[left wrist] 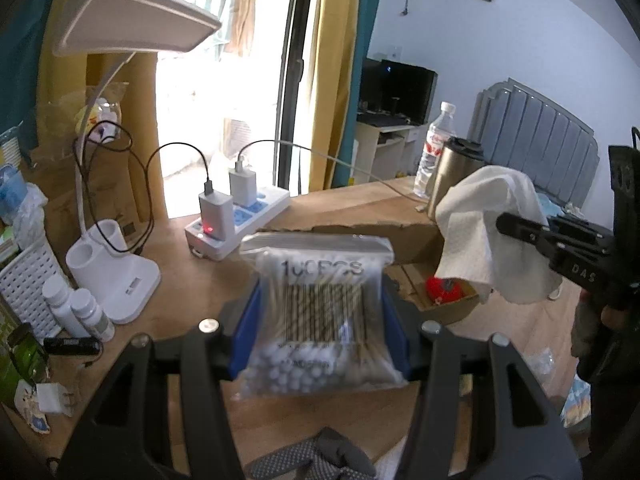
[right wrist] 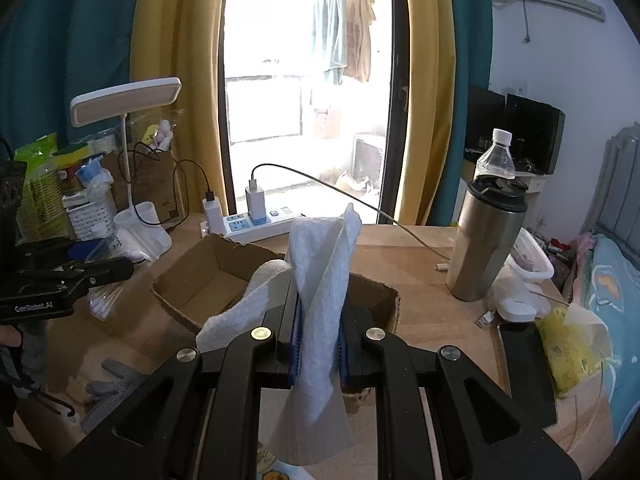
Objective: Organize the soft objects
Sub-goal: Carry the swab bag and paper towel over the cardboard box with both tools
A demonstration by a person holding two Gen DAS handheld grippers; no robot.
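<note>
A clear bag of cotton swabs [left wrist: 320, 312] is clamped between the blue pads of the left gripper [left wrist: 320, 320], upright and above the desk [left wrist: 192, 280], its sealed top edge toward 12 o'clock. A white paper towel [right wrist: 320, 292] is pinched in the tightly clenched jaws of the right gripper [right wrist: 318, 340]; its upper end stands toward 12 o'clock and its lower end hangs toward 6 o'clock.

An open cardboard box [right wrist: 208, 276] is seen on the desk just beyond both grippers. In the left wrist view the towel is seen at 3 o'clock, draped from the right gripper over the box, and a red object [left wrist: 442, 290] is shown inside the box; that object is hidden in the right wrist view. A grey dotted cloth [left wrist: 316, 460] lies on the desk at 6 o'clock.

Only the right wrist view shows the steel tumbler [right wrist: 486, 240] in full at 3 o'clock and the box's bare left compartment, with the left gripper and swab bag at 9 o'clock.
</note>
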